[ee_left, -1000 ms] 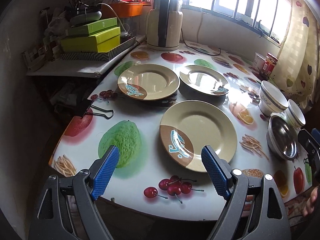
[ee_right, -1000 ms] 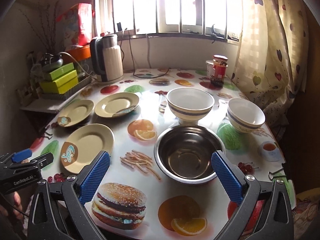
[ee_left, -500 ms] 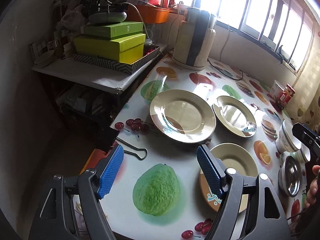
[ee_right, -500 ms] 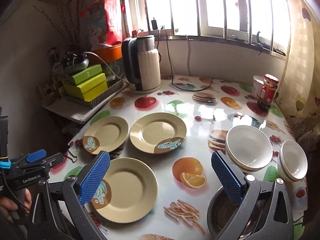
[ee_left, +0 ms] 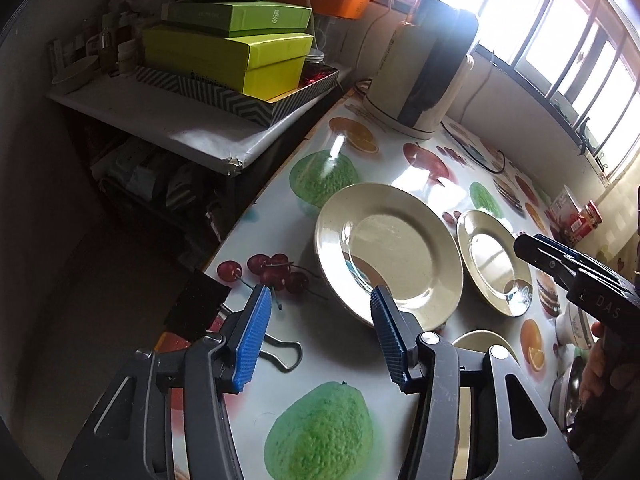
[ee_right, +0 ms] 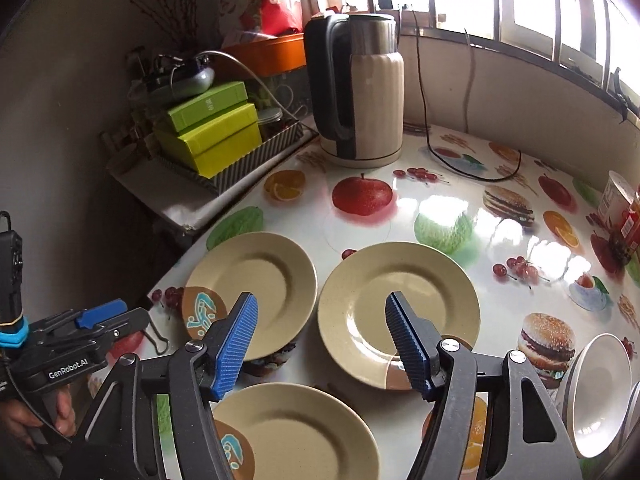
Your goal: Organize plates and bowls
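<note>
Three cream plates with a brown-and-blue patch lie on the fruit-print table. My left gripper [ee_left: 320,336] hovers over the table's left edge, just short of the left plate [ee_left: 388,264]; its jaws are closing with nothing between them. The second plate [ee_left: 494,264] lies to the right. In the right wrist view, my right gripper [ee_right: 322,344] hangs above the gap between the left plate [ee_right: 256,280], the right plate [ee_right: 400,312] and the near plate [ee_right: 296,432]; its jaws are closing too and hold nothing. White bowls [ee_right: 596,392] sit at the far right.
A kettle [ee_right: 360,92] with its cord stands at the back. Green boxes [ee_left: 228,52] sit on a side shelf to the left. A binder clip [ee_left: 280,352] lies by the table edge. A jar [ee_right: 628,224] stands at the right. A steel bowl [ee_left: 568,388] peeks in.
Both grippers have swept left along the table, from the bowls and near plate toward the far plates and shelf. Both pairs of jaws have narrowed, still with nothing in them.
</note>
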{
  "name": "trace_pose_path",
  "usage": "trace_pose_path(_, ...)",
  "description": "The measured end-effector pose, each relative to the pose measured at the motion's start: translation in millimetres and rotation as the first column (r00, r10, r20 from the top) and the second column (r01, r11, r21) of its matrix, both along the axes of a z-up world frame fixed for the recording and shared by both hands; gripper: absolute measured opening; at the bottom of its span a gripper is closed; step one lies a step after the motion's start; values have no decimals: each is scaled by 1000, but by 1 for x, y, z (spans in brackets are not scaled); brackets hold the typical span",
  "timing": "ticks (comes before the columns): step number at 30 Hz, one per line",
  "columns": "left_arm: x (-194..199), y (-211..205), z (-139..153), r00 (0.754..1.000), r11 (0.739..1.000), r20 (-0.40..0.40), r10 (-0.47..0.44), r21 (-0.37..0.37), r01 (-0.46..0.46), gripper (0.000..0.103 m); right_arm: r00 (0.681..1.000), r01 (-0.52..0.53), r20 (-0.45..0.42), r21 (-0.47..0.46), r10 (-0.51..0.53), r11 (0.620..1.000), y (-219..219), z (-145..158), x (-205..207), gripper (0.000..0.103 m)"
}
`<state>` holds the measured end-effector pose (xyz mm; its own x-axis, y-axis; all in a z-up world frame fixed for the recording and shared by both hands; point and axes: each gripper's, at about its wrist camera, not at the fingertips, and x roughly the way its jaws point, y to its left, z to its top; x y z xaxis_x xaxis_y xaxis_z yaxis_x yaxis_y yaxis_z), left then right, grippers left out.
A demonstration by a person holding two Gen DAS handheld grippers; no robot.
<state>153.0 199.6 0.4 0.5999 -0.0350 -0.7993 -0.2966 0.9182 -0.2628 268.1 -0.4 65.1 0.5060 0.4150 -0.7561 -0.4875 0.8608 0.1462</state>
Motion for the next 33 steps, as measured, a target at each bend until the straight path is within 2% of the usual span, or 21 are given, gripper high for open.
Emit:
trace_pose_path(2, 7, 3, -7, 1000, 999, -12, -5, -41, 4, 46, 999, -25, -34, -10, 24, 1000, 7, -9, 16, 45)
trace_pose_path(5, 16, 6, -17, 999, 997, -34, 2, -71, -4, 45, 996, -40, -81, -37, 37, 999, 14, -26, 36, 33)
trace_pose_path(6, 18, 7, -19, 999, 997, -36, 3, -76, -6, 45, 994, -51, -98, -32, 47, 998, 16, -31, 41, 32)
trace_pose_path(18, 32, 14, -31, 998, 994, -62, 29, -103, -35, 45, 966, -127, -218, 52, 135, 991, 36, -59, 77, 32)
trace_pose_path(33, 38, 10, -37, 997, 991, -73, 23, -130, -33, 45, 953, -135, -262, 94, 155, 986, 44, -73, 94, 32)
